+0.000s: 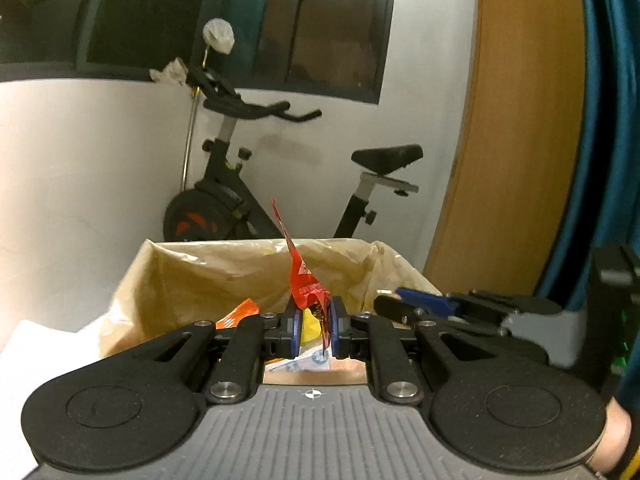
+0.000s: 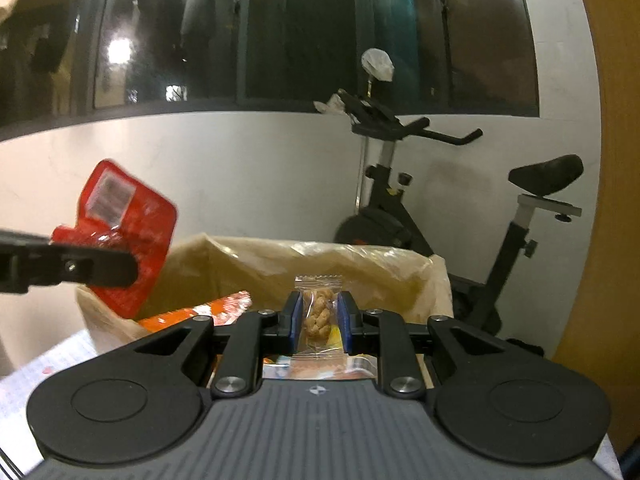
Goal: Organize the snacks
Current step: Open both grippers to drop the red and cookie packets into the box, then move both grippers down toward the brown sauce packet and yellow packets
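Note:
My left gripper is shut on a red snack packet, which stands up edge-on between its blue pads, above a box lined with a brown plastic bag. In the right wrist view that same red packet shows flat at the left, with the left gripper clamped on it. My right gripper is shut on a clear wrapper with a brown twisted snack inside, held over the lined box. Orange packets and other snacks lie inside the box. The right gripper reaches in from the right in the left wrist view.
An exercise bike stands against the white wall behind the box. A wooden panel and blue fabric rise at the right. White paper lies left of the box. Dark windows run along the top.

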Action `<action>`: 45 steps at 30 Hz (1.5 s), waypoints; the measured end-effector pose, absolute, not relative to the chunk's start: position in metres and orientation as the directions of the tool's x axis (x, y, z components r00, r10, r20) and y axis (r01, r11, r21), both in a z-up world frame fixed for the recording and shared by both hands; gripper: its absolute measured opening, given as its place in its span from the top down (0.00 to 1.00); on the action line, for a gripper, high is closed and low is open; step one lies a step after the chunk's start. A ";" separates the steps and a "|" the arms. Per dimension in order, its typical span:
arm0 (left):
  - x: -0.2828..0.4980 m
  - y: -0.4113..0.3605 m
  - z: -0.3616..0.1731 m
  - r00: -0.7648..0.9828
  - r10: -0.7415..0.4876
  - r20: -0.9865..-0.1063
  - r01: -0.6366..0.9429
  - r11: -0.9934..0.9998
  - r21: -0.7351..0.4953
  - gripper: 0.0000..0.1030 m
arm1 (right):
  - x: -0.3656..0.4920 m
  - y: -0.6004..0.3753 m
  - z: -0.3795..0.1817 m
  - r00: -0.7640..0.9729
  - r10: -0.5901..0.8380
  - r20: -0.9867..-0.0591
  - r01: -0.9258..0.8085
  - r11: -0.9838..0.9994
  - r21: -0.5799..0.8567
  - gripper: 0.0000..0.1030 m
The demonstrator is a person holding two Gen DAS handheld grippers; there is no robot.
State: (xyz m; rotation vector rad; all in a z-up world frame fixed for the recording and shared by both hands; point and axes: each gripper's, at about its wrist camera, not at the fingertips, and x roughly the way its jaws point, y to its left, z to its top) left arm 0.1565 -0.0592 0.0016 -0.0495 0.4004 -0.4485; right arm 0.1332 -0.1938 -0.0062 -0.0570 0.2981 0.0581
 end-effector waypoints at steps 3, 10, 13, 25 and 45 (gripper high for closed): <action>0.166 -0.061 -0.008 0.800 -0.454 -0.392 0.429 0.890 -0.156 0.86 | 0.134 -0.197 -0.014 0.952 0.031 -0.305 -0.041 0.999 -0.029 0.80; 0.187 -0.068 -0.022 0.783 -0.426 -0.452 0.408 0.902 -0.142 0.63 | 0.127 -0.199 -0.021 0.949 0.023 -0.314 -0.032 0.999 -0.023 0.78; 0.185 -0.061 -0.025 0.804 -0.400 -0.440 0.391 0.913 -0.115 0.47 | 0.127 -0.199 -0.021 0.947 0.029 -0.320 -0.037 0.999 -0.019 0.70; 0.155 -0.036 -0.011 0.870 -0.321 -0.375 0.332 0.943 -0.038 0.46 | 0.094 -0.202 -0.013 0.965 0.068 -0.254 -0.063 0.998 0.028 0.64; 0.077 0.020 -0.060 0.888 -0.239 -0.394 0.248 0.968 -0.029 0.46 | 0.047 -0.173 -0.059 0.949 0.120 -0.291 -0.125 0.992 0.001 0.64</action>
